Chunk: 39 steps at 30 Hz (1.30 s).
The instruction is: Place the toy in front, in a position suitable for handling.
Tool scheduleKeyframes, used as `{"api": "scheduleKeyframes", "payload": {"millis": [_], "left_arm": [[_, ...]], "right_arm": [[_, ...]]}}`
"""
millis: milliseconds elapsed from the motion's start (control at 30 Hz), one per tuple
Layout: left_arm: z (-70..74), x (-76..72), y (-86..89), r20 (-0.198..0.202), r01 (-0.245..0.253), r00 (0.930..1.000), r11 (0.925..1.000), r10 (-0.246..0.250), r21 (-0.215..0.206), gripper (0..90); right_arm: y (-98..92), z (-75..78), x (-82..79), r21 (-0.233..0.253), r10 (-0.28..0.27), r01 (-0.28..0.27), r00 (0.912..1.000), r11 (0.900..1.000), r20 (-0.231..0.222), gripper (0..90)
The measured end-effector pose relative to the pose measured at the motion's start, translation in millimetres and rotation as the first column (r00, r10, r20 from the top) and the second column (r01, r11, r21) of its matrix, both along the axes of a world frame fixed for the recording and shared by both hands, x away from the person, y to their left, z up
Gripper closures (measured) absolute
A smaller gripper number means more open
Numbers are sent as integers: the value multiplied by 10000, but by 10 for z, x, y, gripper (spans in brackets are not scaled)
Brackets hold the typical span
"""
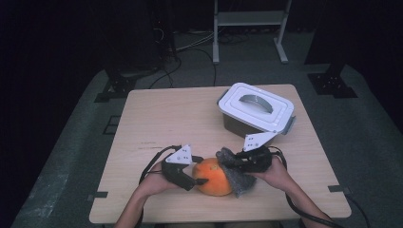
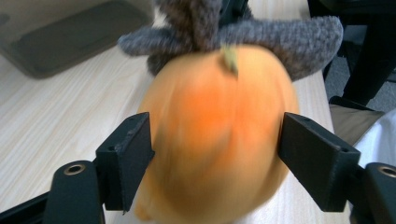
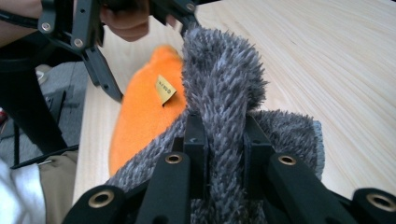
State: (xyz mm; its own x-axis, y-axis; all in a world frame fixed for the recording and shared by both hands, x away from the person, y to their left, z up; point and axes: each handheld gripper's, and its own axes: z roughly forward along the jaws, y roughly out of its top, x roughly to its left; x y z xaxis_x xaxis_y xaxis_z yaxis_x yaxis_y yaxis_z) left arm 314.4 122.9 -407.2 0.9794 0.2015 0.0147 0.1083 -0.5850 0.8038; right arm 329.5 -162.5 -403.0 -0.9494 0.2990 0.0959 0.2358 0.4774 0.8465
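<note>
Two grippers work at the lower middle of the high view, near the front edge of the table (image 1: pixel 157 114): the left gripper (image 1: pixel 196 181) has its jaws spread wide on either side of the orange fruit (image 1: pixel 214 176), which sits on the wood, close against its flanks. Right gripper (image 1: pixel 235 156) is clamped tight on a fold of grey cloth (image 1: pixel 236 176) draped against the fruit's right side. White lidded box (image 1: pixel 255 107) stands upper right, well apart.

Left tool (image 2: pixel 215 154) spread wide — right tool (image 3: pixel 224 140) clamped.
</note>
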Motion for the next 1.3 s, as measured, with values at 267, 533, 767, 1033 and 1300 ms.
{"api": "scheduleKeyframes", "payload": {"millis": [267,533,767,1033,1300], "left_arm": [[-37,51,-72,-296,-327,9991,9988,316,-354,466],[108,37,-131,-295,-767,9967,9968,761,-204,545],[199,22,9,-165,-1065,9942,9942,1062,-146,552],[223,30,-13,-210,-1092,9938,9940,1090,-79,549],[250,9,-139,-51,-831,9965,9965,831,29,540]], "right_arm": [[-188,-63,43,168,-488,494,9982,9986,-335,758],[36,300,-36,377,72,-92,9986,9992,516,760],[166,287,-20,80,216,-222,9979,9997,607,760],[-16,87,41,79,-348,346,9993,9994,158,760],[172,338,-88,300,225,-256,9951,9992,966,760]]}}
